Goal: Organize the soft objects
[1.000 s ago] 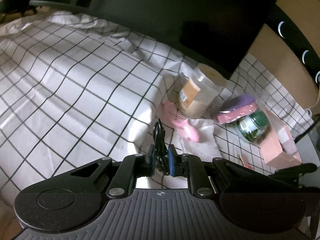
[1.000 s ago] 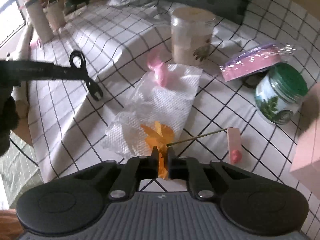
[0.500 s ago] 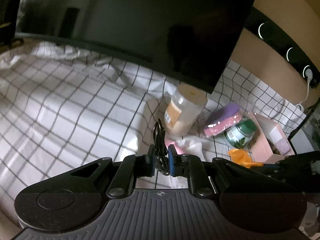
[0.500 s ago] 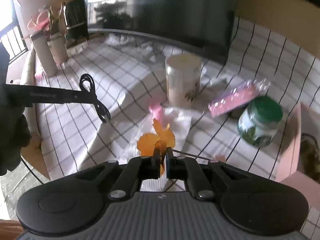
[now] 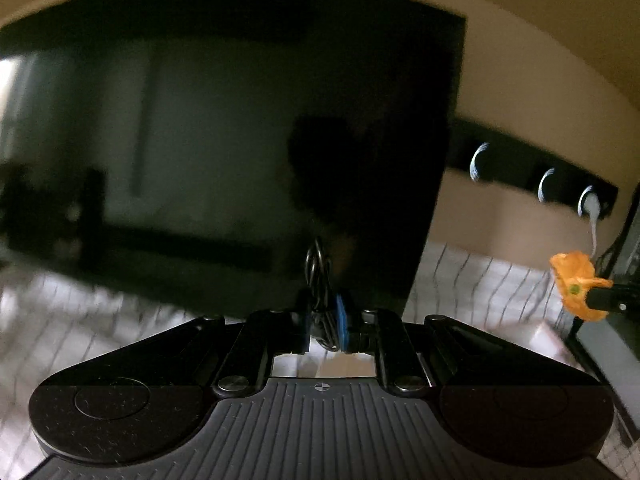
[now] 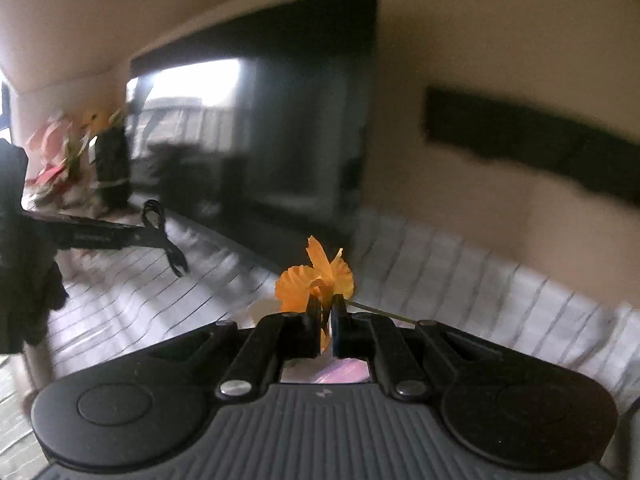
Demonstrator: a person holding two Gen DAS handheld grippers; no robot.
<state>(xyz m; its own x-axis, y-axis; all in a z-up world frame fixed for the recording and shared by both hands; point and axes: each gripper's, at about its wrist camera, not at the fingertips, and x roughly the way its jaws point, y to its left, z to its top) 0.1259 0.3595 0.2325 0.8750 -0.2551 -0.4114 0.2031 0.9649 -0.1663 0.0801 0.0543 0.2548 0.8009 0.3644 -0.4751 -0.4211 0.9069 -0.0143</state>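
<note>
The left gripper point(image 5: 325, 322) is pinched on a black cord point(image 5: 318, 268), its loops sticking up between the fingers; from the right wrist view the same cord point(image 6: 162, 236) hangs off that gripper point(image 6: 160, 240) above the cloth. The right gripper point(image 6: 325, 312) is clamped on an orange flower point(image 6: 316, 280), the bloom above the fingertips and its thin stem trailing off to the right; in the left view the flower point(image 5: 574, 286) sits at the far right, held in the air. Compared with half a second ago, both grippers have tilted up and both views are blurred: the jar, the pink packet, the green-lidded jar and the pink box that were in sight then are out of frame now, so their contents cannot be told. Ahead stands a dark screen point(image 5: 224, 128) on the checked cloth point(image 5: 100, 320), with a black strip point(image 5: 532, 176) on the wall. At the far left of the right view stands a dark vase point(image 6: 112, 168) with blurred pink flowers beside it.
</note>
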